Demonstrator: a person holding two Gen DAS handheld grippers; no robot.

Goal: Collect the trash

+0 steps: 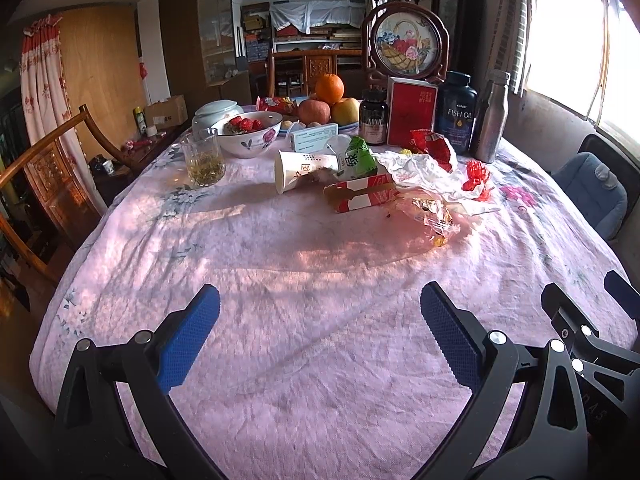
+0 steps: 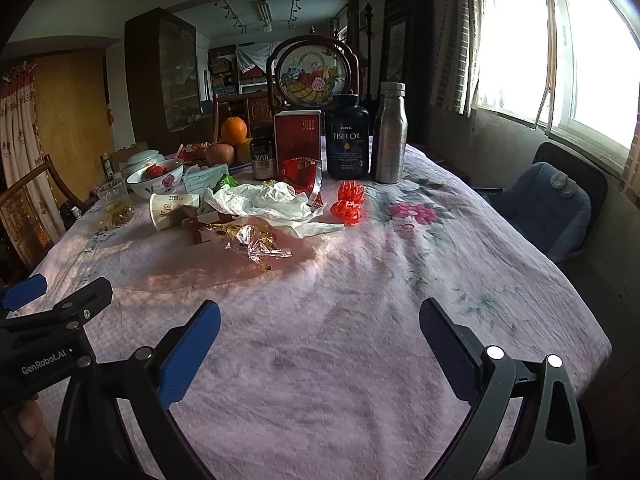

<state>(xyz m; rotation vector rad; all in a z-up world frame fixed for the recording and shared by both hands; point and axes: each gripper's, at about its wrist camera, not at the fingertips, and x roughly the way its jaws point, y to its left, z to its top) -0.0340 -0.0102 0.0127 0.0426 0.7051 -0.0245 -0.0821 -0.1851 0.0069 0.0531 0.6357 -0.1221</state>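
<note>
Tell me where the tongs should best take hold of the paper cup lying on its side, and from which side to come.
Grip the paper cup at its open rim, which faces the near left. Coming from that side with the left tongs, probably one finger inside the mouth and one outside pinches the thin wall. The far end lies against the green packet, so it is crowded.

Bare tablecloth (image 2: 320,320) up to trash pile (image 2: 256,208), bottles (image 2: 346,140) behind.

Blown-out window (image 2: 560,52) glare (right side) dapples the tablecloth (image 1: 320,280); fisheye edges vignette darkly.

Left gripper (image 1: 320,312), right gripper (image 2: 320,324): jaws wide, empty.
</note>
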